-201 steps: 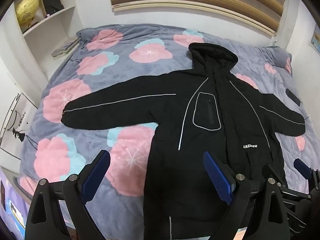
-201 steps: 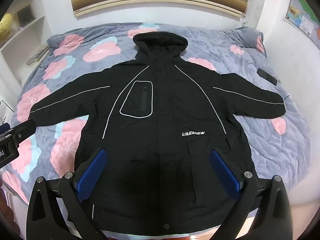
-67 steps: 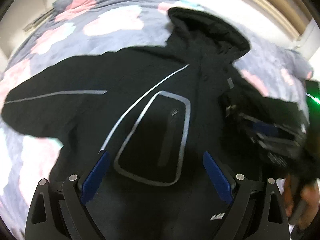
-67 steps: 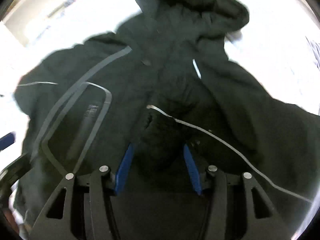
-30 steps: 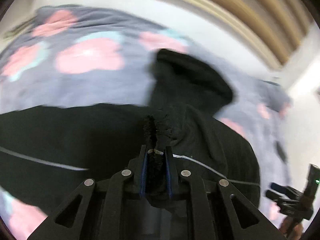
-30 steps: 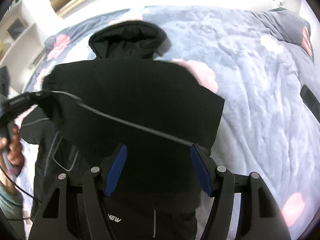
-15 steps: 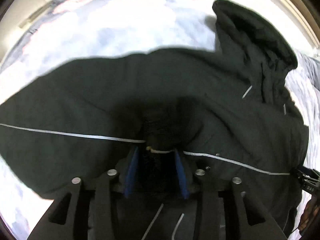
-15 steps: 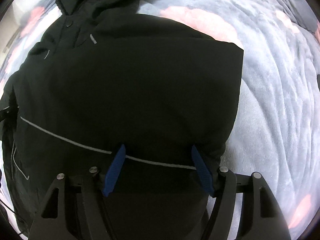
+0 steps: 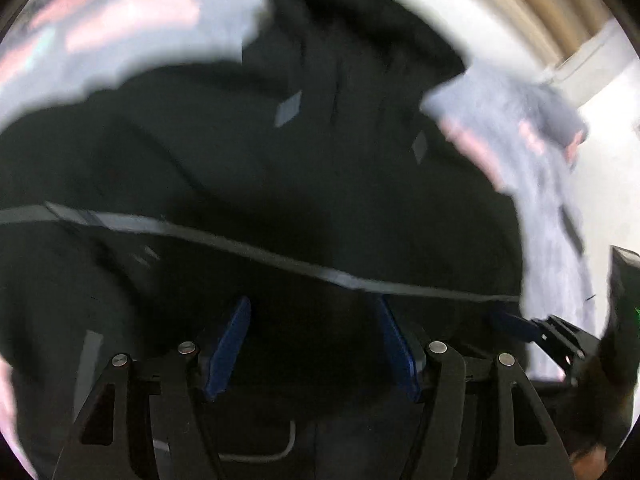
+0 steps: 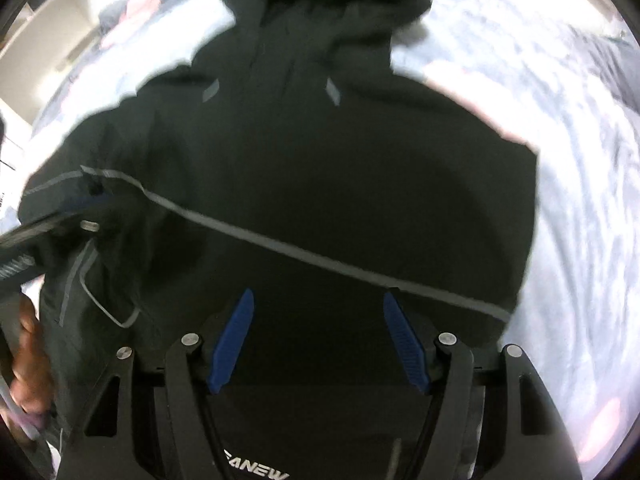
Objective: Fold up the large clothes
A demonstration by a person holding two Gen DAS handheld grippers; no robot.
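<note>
A large black hooded jacket [image 10: 320, 184] with thin grey piping lies on the bed, hood at the far end. Its right sleeve is folded across the chest, the grey stripe [image 10: 280, 246] running diagonally over it. It fills the left wrist view too [image 9: 280, 184], blurred. My right gripper [image 10: 318, 340] is open just above the folded sleeve, holding nothing. My left gripper [image 9: 314, 344] is open over the sleeve's cuff end, with dark cloth between the pads but not pinched. The left gripper also shows at the left edge of the right wrist view [image 10: 60, 220].
The grey bedspread [image 10: 580, 200] with pink flowers lies bare to the right of the jacket. A white shelf unit [image 10: 48, 40] stands at the far left. A slatted wall panel [image 9: 560, 8] is behind the bed. The right gripper shows at the right edge [image 9: 560, 332].
My left gripper has opened and let go of the sleeve cuff it held half a second ago. The sleeve now lies across the chest. My right gripper stays open and has pulled back slightly.
</note>
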